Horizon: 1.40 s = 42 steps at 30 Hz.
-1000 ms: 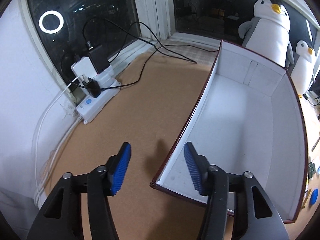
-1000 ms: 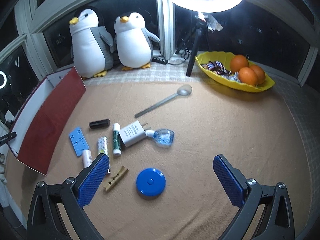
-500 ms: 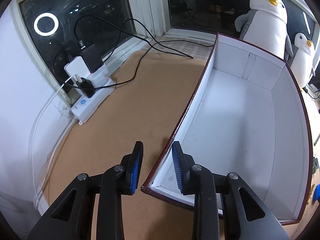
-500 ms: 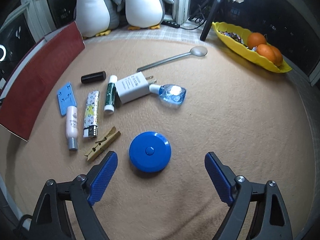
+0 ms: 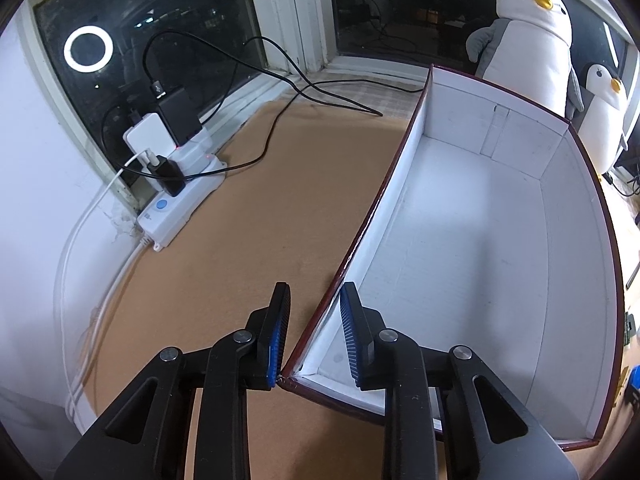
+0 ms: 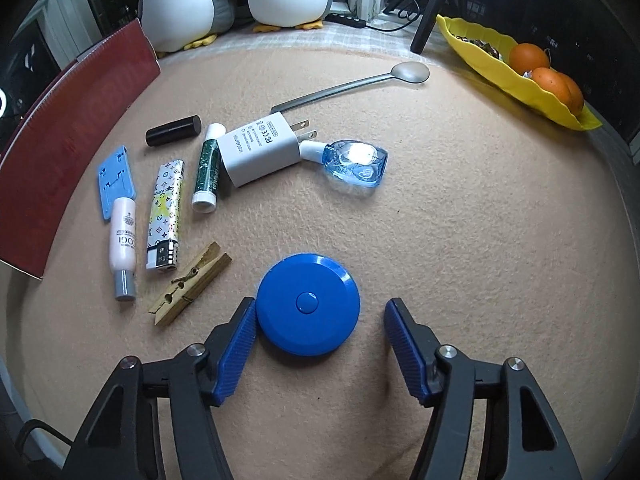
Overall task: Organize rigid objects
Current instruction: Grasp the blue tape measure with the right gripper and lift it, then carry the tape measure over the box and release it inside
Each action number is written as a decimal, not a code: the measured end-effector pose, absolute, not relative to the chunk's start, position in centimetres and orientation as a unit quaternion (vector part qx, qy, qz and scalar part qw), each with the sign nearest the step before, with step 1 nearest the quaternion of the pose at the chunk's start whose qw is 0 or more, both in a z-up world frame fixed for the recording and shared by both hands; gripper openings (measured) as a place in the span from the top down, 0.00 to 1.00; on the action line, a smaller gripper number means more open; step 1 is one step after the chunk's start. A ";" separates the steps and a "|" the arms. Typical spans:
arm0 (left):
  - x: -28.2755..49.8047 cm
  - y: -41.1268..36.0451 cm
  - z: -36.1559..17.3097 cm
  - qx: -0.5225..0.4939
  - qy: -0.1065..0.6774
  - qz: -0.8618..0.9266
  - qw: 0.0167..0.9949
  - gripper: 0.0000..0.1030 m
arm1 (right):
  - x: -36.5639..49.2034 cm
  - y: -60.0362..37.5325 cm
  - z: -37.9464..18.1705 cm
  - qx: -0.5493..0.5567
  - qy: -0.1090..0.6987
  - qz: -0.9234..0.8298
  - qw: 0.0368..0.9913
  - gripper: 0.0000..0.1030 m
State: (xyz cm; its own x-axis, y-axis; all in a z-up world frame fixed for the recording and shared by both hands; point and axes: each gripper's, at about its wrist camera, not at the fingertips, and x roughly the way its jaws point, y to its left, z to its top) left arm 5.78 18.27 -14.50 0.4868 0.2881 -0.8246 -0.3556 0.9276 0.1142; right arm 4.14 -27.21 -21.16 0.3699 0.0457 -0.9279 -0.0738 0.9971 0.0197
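Observation:
A dark-red box with a white inside (image 5: 460, 260) lies on the brown mat. My left gripper (image 5: 315, 288) is shut on its left wall at the near corner, one pad outside and one inside. In the right wrist view the box's red outer wall (image 6: 72, 140) stands at the left. A round blue tape measure (image 6: 308, 304) lies flat between the jaws of my right gripper (image 6: 320, 304), which are closing. The left pad touches its edge and the right pad stands clear. Beside it lie a wooden clothespin (image 6: 190, 284), a patterned lighter (image 6: 164, 216) and a pink bottle (image 6: 122, 244).
Farther back lie a blue card (image 6: 116, 182), a black cylinder (image 6: 173, 131), a green tube (image 6: 208, 168), a white charger (image 6: 260, 152), a clear blue bottle (image 6: 354, 162) and a spoon (image 6: 360, 82). A yellow dish (image 6: 480, 52) stands far right. A power strip (image 5: 180, 196) with cables sits left of the box.
My left jaws narrowed around the box wall without the hand moving. My right gripper came down over the blue tape measure and its jaws drew in from wide open.

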 end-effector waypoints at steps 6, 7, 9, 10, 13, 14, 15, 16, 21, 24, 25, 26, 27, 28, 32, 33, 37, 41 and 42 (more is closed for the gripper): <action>5.9 18.3 -14.5 -0.039 0.471 0.182 0.862 0.77 | 4.2 -27.1 -20.9 -0.013 0.563 0.030 0.826 0.55; 5.9 18.3 -14.5 -0.039 0.471 0.180 0.862 0.77 | 4.2 -27.1 -20.9 -0.013 0.564 0.028 0.825 0.55; 6.0 18.5 -14.6 -0.042 0.473 0.177 0.862 0.77 | 4.2 -27.0 -20.7 -0.011 0.564 0.025 0.825 0.55; 6.0 18.5 -14.7 -0.043 0.474 0.175 0.862 0.77 | 4.0 -26.9 -20.4 -0.010 0.562 0.023 0.827 0.55; 6.1 18.7 -14.8 -0.047 0.478 0.169 0.861 0.77 | 3.4 -26.4 -19.1 -0.015 0.554 0.020 0.832 0.55; 6.2 18.8 -14.8 -0.048 0.480 0.166 0.860 0.78 | 3.2 -26.2 -18.6 -0.017 0.552 0.018 0.833 0.55; 6.2 18.9 -14.9 -0.049 0.481 0.163 0.860 0.78 | 3.1 -25.9 -18.0 -0.017 0.549 0.018 0.836 0.55; 6.3 18.9 -14.9 -0.049 0.482 0.161 0.860 0.78 | 3.0 -25.7 -17.5 -0.016 0.545 0.019 0.838 0.55; 6.5 19.2 -15.0 -0.052 0.488 0.146 0.859 0.81 | 3.0 -23.3 -13.4 -0.003 0.516 0.045 0.856 0.55; 6.6 19.6 -15.1 -0.067 0.496 0.133 0.856 0.82 | 3.3 -20.5 -10.7 -0.003 0.490 0.074 0.869 0.55; 6.6 19.7 -15.1 -0.069 0.497 0.130 0.855 0.82 | 3.5 -19.1 -9.7 -0.006 0.478 0.089 0.874 0.55; 6.6 19.7 -15.2 -0.070 0.497 0.126 0.855 0.82 | 3.6 -18.1 -9.1 -0.008 0.471 0.099 0.876 0.55; 6.7 19.7 -15.2 -0.068 0.497 0.122 0.857 0.82 | 3.7 -16.9 -8.4 -0.010 0.463 0.110 0.879 0.55; 6.7 19.6 -15.2 -0.065 0.496 0.118 0.858 0.82 | 3.9 -15.6 -7.7 -0.012 0.454 0.123 0.882 0.55; 6.8 19.7 -15.4 -0.065 0.495 0.106 0.860 0.82 | 4.7 -10.3 -6.4 -0.028 0.426 0.169 0.888 0.55; 6.7 19.7 -15.4 -0.066 0.495 0.103 0.860 0.82 | 5.0 -8.6 -6.2 -0.033 0.423 0.181 0.888 0.55; 6.6 19.9 -15.4 -0.070 0.493 0.089 0.863 0.82 | 6.1 -3.6 -6.6 -0.052 0.420 0.216 0.880 0.55; 6.7 20.0 -15.4 -0.076 0.492 0.083 0.863 0.82 | 7.1 0.4 -8.0 -0.059 0.437 0.240 0.865 0.55; 6.8 20.0 -15.4 -0.077 0.491 0.082 0.864 0.82 | 7.4 1.0 -8.6 -0.062 0.441 0.244 0.862 0.55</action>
